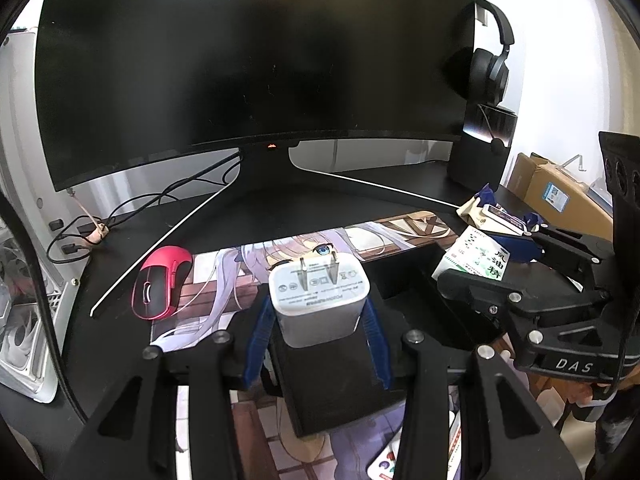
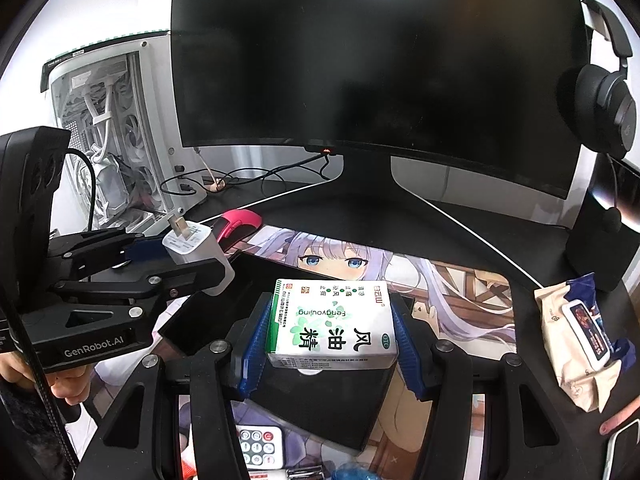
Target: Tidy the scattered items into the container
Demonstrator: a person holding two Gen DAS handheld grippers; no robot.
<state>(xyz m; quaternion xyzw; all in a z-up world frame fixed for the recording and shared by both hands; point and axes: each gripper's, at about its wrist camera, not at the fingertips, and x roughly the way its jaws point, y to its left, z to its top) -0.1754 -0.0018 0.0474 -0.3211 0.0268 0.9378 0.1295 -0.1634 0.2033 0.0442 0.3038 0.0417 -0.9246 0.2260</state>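
the left gripper (image 1: 318,320) pinches a white charger (image 1: 318,300), prongs pointing away, and the right gripper (image 2: 328,332) pinches a green-and-white medicine box (image 2: 332,324), both held over the black container (image 2: 340,404) on the desk mat (image 2: 460,292), likely for dropping in. what the container holds is hidden. a remote (image 2: 258,446) lies near, wipes (image 2: 576,340) right.

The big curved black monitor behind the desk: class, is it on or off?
Off or asleep: the big curved black monitor shows a uniformly dark screen in both views; only a small red indicator light glows at its bottom edge.

Both grippers (image 1: 318,320) (image 2: 328,332) clamped, loaded.
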